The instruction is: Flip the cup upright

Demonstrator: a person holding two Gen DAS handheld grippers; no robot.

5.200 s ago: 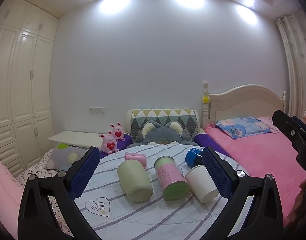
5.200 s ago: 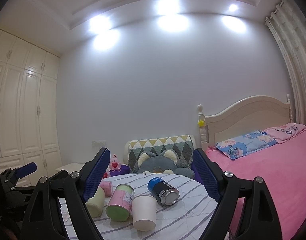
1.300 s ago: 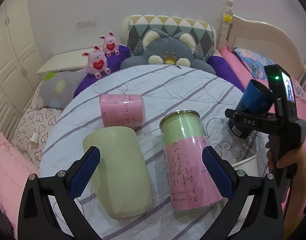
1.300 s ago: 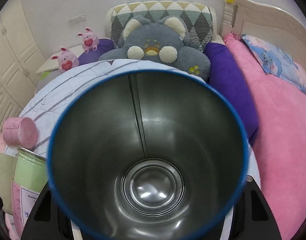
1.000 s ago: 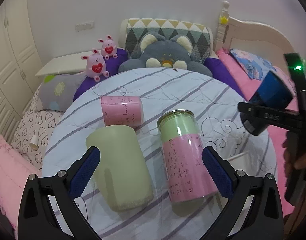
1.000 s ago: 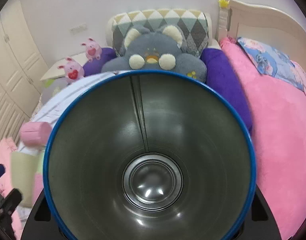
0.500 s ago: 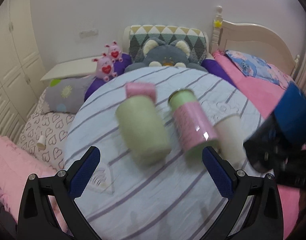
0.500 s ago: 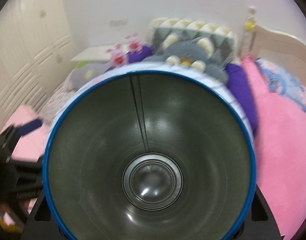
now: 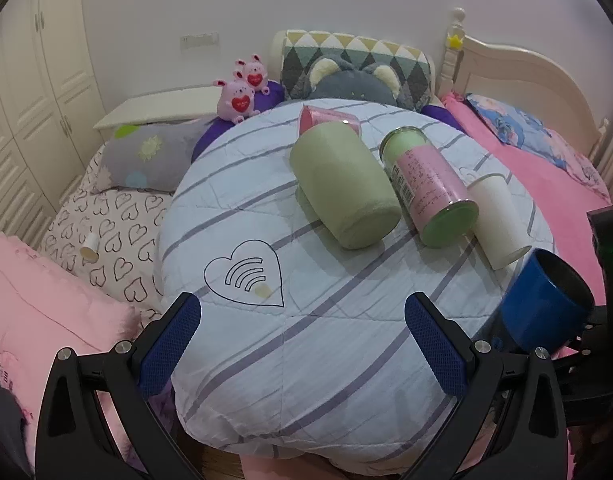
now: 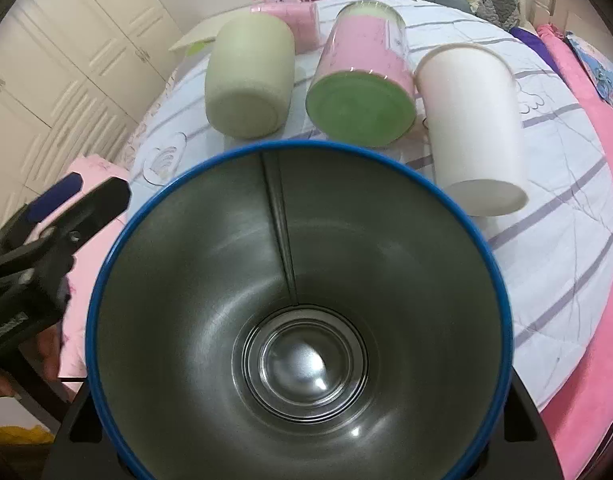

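My right gripper is shut on a blue metal cup [image 10: 298, 320] whose open mouth fills the right wrist view; its fingers are hidden behind the cup. In the left wrist view the blue cup [image 9: 542, 300] hangs tilted at the right edge of the round table [image 9: 266, 352], mouth up and to the right. My left gripper [image 9: 302, 344] is open and empty over the table's near edge. A pale green cup [image 9: 342, 188], a pink and green can [image 9: 430, 188], a white cup [image 9: 498, 220] and a pink cup [image 9: 326, 120] lie on their sides.
The table has a striped quilted cover with a heart drawing [image 9: 246, 272]. A pink bed [image 9: 546, 168] lies to the right, pink bedding [image 9: 34, 320] to the left. Plush toys [image 9: 242, 92] and a grey cushion [image 9: 354, 80] sit behind the table.
The right gripper has carried the blue cup from the table's far right toward its near right edge. My left gripper has pulled back toward the near edge. The lying cups have stayed put.
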